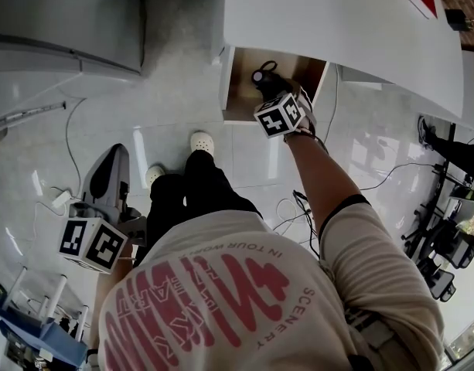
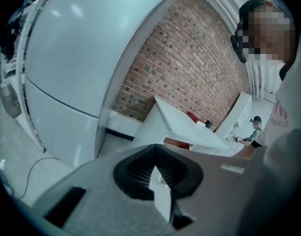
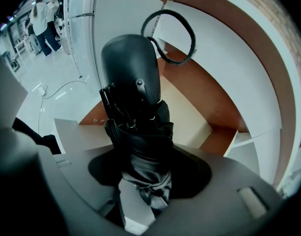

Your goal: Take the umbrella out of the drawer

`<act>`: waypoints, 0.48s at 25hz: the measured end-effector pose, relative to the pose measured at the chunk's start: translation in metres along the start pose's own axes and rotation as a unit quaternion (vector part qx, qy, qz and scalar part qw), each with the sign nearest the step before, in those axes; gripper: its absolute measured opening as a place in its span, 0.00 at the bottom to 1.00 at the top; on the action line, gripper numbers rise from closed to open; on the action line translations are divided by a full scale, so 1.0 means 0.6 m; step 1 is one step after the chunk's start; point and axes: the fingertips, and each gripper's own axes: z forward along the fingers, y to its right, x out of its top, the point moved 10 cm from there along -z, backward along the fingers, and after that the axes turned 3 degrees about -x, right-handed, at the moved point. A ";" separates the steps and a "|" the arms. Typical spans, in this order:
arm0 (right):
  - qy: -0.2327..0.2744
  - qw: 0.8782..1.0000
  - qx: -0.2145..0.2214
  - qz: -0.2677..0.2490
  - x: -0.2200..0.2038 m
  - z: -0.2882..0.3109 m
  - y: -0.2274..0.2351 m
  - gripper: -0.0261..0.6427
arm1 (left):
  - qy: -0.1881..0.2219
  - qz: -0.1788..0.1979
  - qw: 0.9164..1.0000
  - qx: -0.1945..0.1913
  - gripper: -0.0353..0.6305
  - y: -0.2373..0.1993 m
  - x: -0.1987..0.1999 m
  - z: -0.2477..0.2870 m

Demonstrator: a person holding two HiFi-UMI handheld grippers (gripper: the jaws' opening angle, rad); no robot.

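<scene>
Looking down from the head view, I see my right gripper (image 1: 269,91) reaching into the open drawer (image 1: 226,83) under the white desk (image 1: 337,22). The umbrella (image 1: 261,76), folded and black, stands between its jaws, with the rounded handle end up, over the drawer's brown bottom. My left gripper (image 1: 113,178) hangs low at my side over the pale floor (image 1: 182,68), well apart from the drawer. A thin cable (image 1: 69,141) trails across the floor near it.

Through the left gripper view, my jaws are pressed together with nothing between them; the ribbed pads meet in the dark hollow of the left gripper (image 2: 157,173). Beyond them stand a big white cabinet (image 2: 67,58), a brick wall (image 2: 189,58) and the desk (image 2: 184,127) with the drawer's brown inside just showing beneath it.

Through the right gripper view, the jaws of my right gripper (image 3: 145,181) are pinching the umbrella (image 3: 133,107) by its bundled cloth. The handle rises upright ahead of the jaws, and its cord loop (image 3: 167,36) curls just beyond the top. Behind it lie the brown floor and white walls of the drawer (image 3: 189,82). Whether the umbrella's lower end touches the drawer I cannot tell, as the gripper body hides it.
</scene>
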 end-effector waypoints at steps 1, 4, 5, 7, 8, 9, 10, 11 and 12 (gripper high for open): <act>0.002 1.000 -0.003 0.003 0.000 -0.006 0.000 0.41 | 0.001 -0.002 1.000 -0.002 0.06 -0.003 -0.002 -0.003; 0.006 1.000 -0.012 0.016 -0.001 -0.030 0.001 0.41 | 0.006 -0.002 1.000 -0.012 0.06 -0.005 0.002 -0.008; 0.007 1.000 -0.014 0.022 0.000 -0.040 0.001 0.41 | 0.008 -0.002 1.000 -0.015 0.06 -0.005 0.008 -0.011; 0.007 0.999 -0.020 0.036 0.002 -0.062 0.001 0.41 | 0.013 -0.002 1.000 -0.024 0.06 -0.007 0.020 -0.015; 0.008 0.999 -0.024 0.044 0.003 -0.072 0.002 0.41 | 0.015 -0.002 0.999 -0.029 0.06 -0.008 0.024 -0.016; 0.009 0.998 -0.027 0.050 0.003 -0.080 0.003 0.41 | 0.017 -0.001 0.999 -0.033 0.06 -0.008 0.027 -0.017; 0.010 0.998 -0.028 0.055 0.001 -0.089 0.003 0.41 | 0.018 0.000 0.999 -0.037 0.06 -0.007 0.030 -0.018; 0.011 0.998 -0.030 0.059 0.000 -0.097 0.002 0.41 | 0.021 0.003 0.999 -0.039 0.06 -0.004 0.034 -0.021; 0.013 0.997 -0.031 0.063 0.000 -0.106 0.001 0.41 | 0.024 0.008 0.999 -0.042 0.06 -0.002 0.040 -0.025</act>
